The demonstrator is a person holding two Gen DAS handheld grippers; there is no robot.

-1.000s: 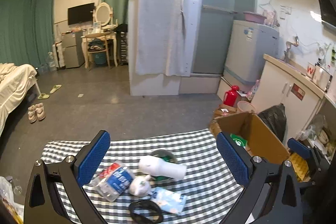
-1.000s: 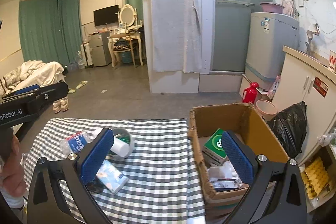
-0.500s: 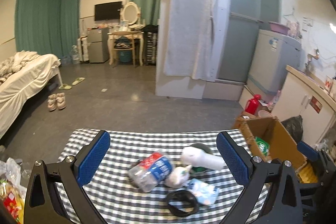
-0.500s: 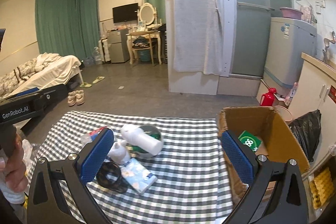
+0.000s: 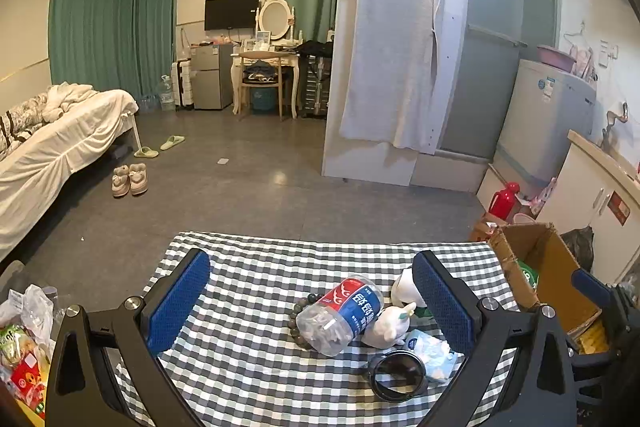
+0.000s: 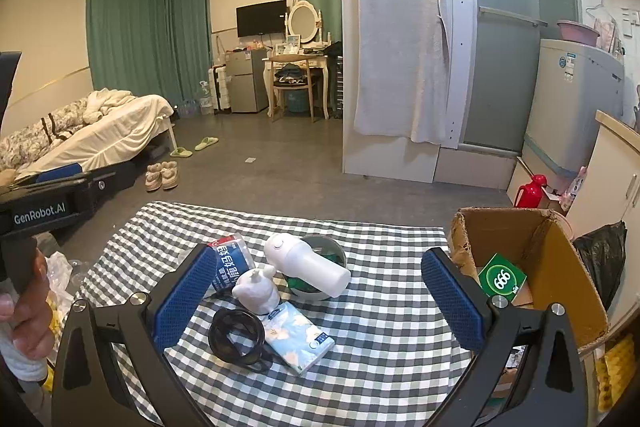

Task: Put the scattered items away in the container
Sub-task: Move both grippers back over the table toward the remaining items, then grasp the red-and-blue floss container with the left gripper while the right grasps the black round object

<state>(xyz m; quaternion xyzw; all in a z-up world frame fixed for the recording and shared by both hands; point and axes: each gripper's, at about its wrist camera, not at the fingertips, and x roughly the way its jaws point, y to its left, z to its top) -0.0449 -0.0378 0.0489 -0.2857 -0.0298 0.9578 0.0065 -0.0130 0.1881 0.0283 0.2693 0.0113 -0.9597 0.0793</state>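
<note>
Two hand-held grippers: left (image 5: 310,301), right (image 6: 318,297) spread wide, empty; crumpled plastic bottle (image 5: 340,315), corrugated cardboard box (image 6: 560,259).

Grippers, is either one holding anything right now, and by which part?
Nothing is held. The left gripper and right gripper are both open above the table, with no item clamped.

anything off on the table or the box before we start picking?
Yes. The white bottle lies tipped across the green-lined bowl, and the crushed plastic bottle lies on its side over a bead bracelet. The cardboard box has a ragged, torn rim. No spill shows.
</note>
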